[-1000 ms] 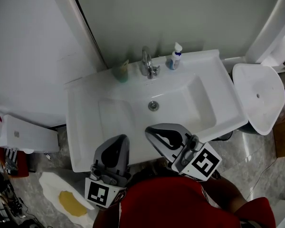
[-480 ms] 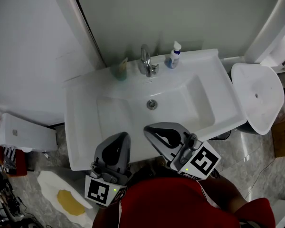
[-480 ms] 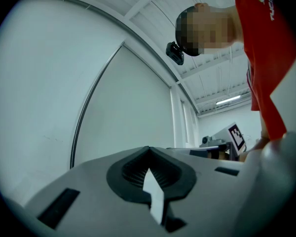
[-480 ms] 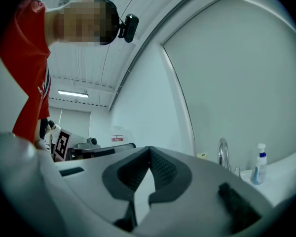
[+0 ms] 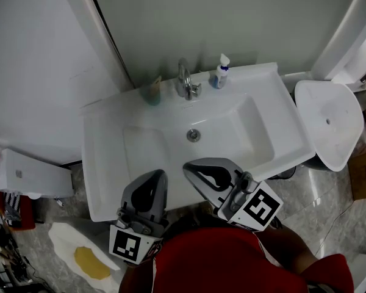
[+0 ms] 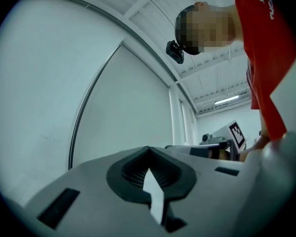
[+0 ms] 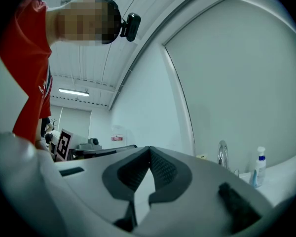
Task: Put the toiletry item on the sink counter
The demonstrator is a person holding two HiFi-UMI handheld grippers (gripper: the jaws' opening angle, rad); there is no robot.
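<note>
Nothing had changed in that last second: my left gripper (image 5: 154, 177) and right gripper (image 5: 192, 168) stayed over the sink (image 5: 97, 182) front edge, jaws pressed together, empty. The toiletry bottle (image 5: 220, 72) stood on the counter beside the faucet (image 5: 184, 78), so the job looked done.

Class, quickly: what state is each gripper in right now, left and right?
Left gripper: closed, nothing between its jaws.
Right gripper: closed, nothing between its jaws.
</note>
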